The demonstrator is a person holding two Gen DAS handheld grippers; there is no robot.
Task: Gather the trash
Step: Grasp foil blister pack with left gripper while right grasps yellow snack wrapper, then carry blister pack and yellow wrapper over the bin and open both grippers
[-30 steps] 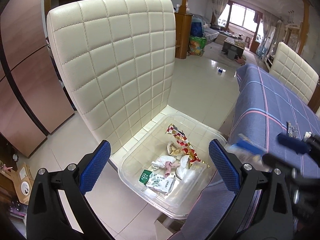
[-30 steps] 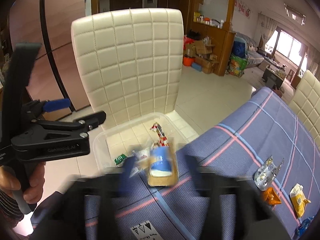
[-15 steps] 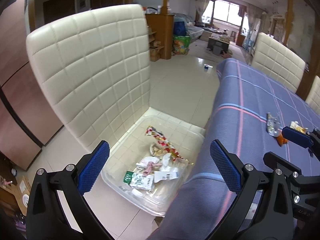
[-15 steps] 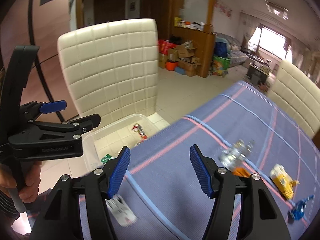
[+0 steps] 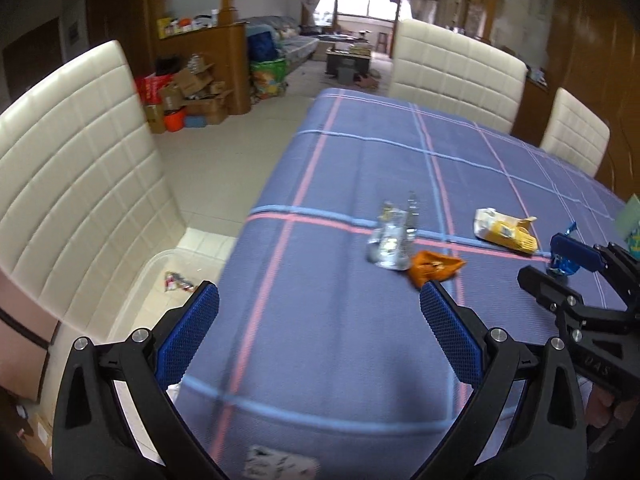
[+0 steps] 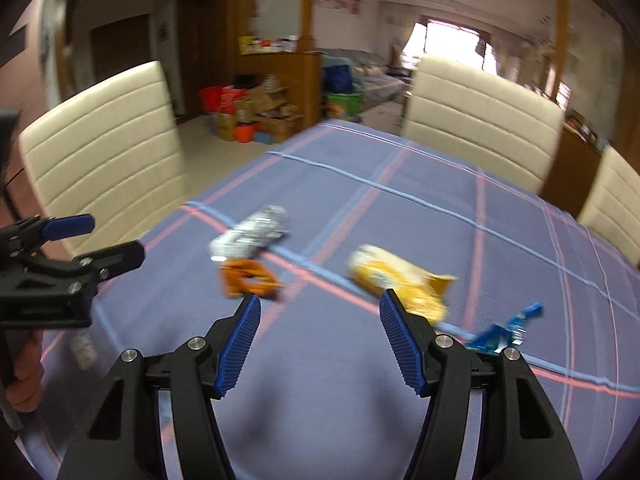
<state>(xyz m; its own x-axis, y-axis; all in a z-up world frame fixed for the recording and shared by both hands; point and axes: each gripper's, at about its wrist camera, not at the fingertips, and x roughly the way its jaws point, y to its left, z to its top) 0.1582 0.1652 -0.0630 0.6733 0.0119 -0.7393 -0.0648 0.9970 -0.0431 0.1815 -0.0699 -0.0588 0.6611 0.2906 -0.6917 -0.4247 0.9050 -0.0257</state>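
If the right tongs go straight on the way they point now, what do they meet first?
Most likely the bare blue tablecloth, in the gap between the orange wrapper and the yellow packet. The right tongs stand open and empty. Depth is hard to judge.

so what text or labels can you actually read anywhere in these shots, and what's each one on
"UAS": embossed on the black body of the right hand-held gripper, partly cut off, in the left wrist view.
Embossed lettering on the left hand-held gripper: too blurred to read.
Yellow wrapper: print too small to read.
White label on the tablecloth near the table edge: blurred, unreadable.
Silver wrapper, orange wrapper, blue wrapper: no legible print.
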